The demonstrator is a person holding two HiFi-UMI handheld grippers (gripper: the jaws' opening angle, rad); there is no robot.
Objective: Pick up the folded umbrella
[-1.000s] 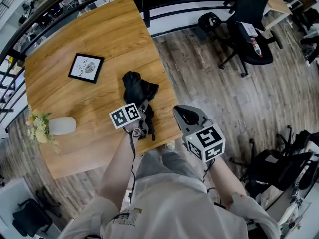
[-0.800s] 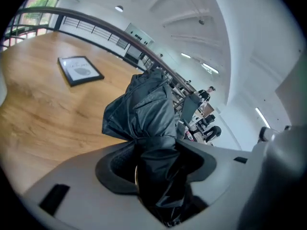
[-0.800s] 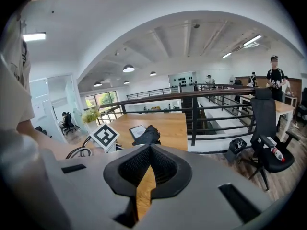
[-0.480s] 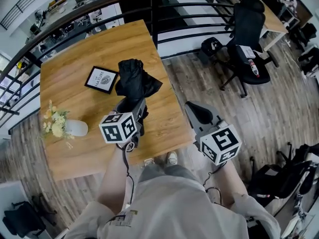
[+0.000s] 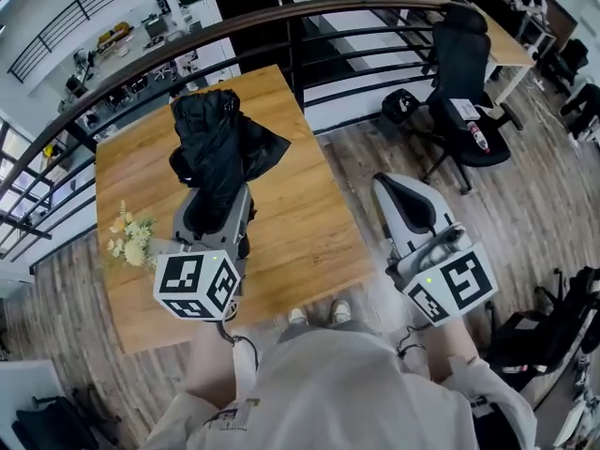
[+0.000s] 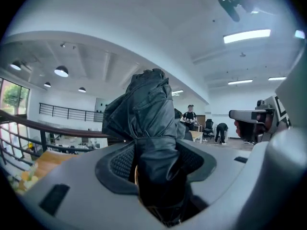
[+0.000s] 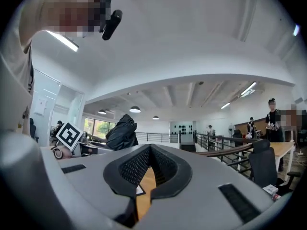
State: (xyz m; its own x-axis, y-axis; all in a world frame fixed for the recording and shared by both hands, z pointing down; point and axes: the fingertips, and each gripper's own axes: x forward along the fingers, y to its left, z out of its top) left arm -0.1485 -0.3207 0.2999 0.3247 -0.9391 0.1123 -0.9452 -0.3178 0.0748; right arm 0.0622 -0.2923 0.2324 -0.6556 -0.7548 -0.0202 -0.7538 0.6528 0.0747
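While the left claw (image 5: 217,216) grips it by its near end, the umbrella (image 5: 220,148) sticks straight out past the claw's tips. Its long axis runs along the claw's own line, away from the person and toward the railing (image 5: 281,22). In the left gripper view the claw (image 6: 156,162) stands fairly wide, both pads pressed on the strapped black bundle (image 6: 148,114). The loose folds flare beyond the tips, with ceiling and room behind them.

A second ago the umbrella lay flat on the worktop (image 5: 291,214) with this claw at its end. Now it is up in the air, well clear of the wood, and looms much larger in the head view. The right claw (image 5: 405,204) has risen too and hangs off to the right of the left one, past the worktop's edge. In its own view this claw (image 7: 151,164) holds nothing. Its tips meet, and only a slim wedge of gap shows behind them. The umbrella (image 7: 122,131) shows to its left.

Flowers (image 5: 128,239) show just left of the left claw's cube, their vase mostly hidden behind it.
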